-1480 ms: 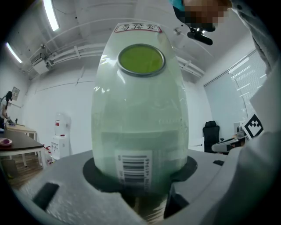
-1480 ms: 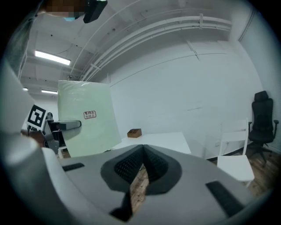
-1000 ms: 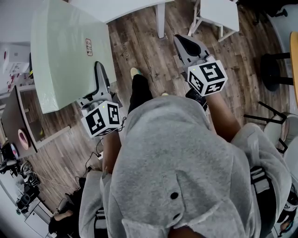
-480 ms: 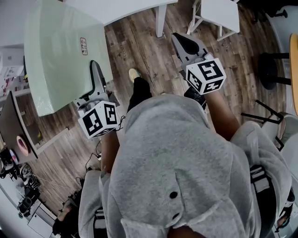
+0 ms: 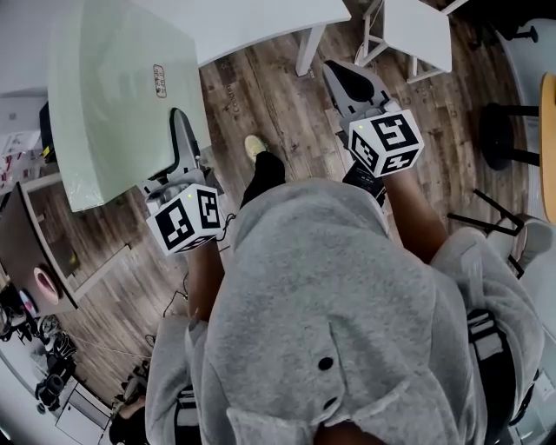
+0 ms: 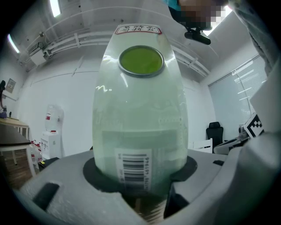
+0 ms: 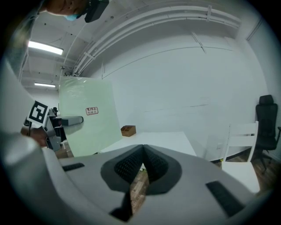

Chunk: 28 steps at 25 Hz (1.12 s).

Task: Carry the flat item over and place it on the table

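Pale-green flat board [image 5: 113,96] points long-axis up and forward from the pinching left tool [image 5: 181,132]; right tool [image 5: 346,80] pressed together.

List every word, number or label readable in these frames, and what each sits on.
No text reads clearly.
Barcode sticker on the pale green board: digits beside the bars too blurred to read.
Red-framed label near the board's far edge: characters too small or blurred in every view.
Square markers on the cubes: black-and-white patterns, no words.

Flat panel [image 5: 113,96] at left in the left gripper [image 5: 180,130], table [image 5: 261,22] beyond it, right gripper [image 5: 346,80] right of both
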{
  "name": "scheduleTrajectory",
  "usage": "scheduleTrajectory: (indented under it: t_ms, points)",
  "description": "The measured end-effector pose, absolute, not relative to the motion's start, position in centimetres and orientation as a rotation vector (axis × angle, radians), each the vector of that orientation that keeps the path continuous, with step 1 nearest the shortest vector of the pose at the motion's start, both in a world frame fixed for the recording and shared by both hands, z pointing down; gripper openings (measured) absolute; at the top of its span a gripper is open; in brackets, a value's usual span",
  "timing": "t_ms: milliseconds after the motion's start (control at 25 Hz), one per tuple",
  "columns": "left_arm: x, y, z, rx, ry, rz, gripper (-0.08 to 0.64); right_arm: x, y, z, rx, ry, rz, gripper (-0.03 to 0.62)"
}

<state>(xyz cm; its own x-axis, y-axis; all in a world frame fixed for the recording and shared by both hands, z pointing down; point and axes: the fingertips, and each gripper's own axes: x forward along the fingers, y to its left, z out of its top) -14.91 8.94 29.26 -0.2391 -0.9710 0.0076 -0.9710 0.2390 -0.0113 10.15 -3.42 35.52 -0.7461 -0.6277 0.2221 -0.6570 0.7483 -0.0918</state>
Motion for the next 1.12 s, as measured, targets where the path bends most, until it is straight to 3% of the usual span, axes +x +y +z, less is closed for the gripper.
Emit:
scheduleTrajectory:
  t_ms: [840, 1120]
  points:
    - [-29.0, 3.4, 29.2, -1.954, 2.466, -0.017, 0.279, -4.4, -8.6, 34.2, 1.003, -2.722, 0.182, 0.026]
    - [-30.9, 3.0, 29.0, -1.980, 2.435, 0.002, 0.279, -5.9, -8.7, 33.5, 1.036, -2.711, 0.140, 0.026]
